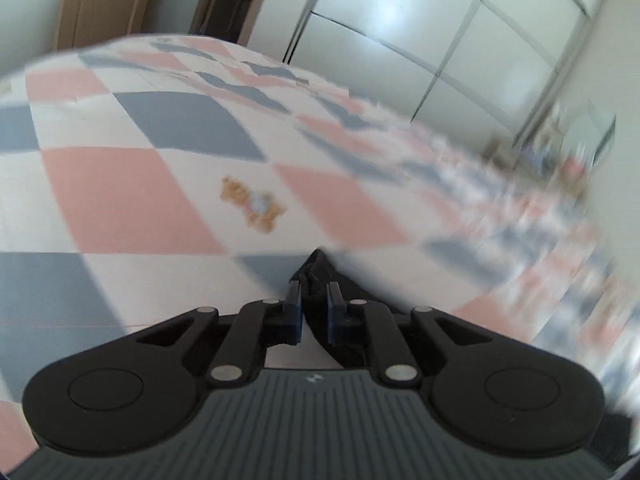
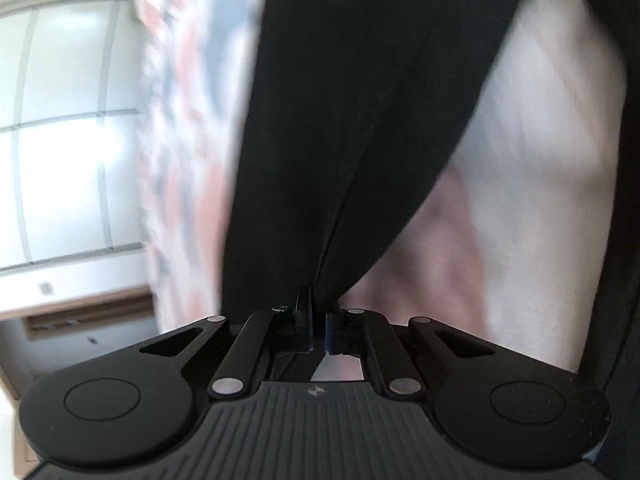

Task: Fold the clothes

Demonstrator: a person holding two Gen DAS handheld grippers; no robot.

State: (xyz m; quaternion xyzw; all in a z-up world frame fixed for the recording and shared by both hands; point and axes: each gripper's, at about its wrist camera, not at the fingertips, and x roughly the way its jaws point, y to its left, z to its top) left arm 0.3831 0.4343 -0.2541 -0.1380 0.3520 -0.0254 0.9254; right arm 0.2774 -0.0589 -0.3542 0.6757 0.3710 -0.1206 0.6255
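A black garment (image 2: 360,100) hangs stretched in front of the right wrist camera, filling the middle of that view. My right gripper (image 2: 318,330) is shut on its lower edge, where the cloth narrows into the fingers. In the left wrist view, my left gripper (image 1: 314,312) is shut on a bunched corner of the same black garment (image 1: 318,276), which pokes up between the blue-padded fingers. Below it lies the bed's checked cover (image 1: 140,200) in pink, grey and white squares. Most of the garment is hidden in the left view.
A small teddy-bear print (image 1: 254,204) marks the cover just ahead of the left gripper. White wardrobe doors (image 1: 420,32) stand beyond the bed, with a brown door frame (image 1: 100,0) at the far left. The cover's right part is blurred by motion. The right view shows the wardrobe (image 2: 68,120) at left.
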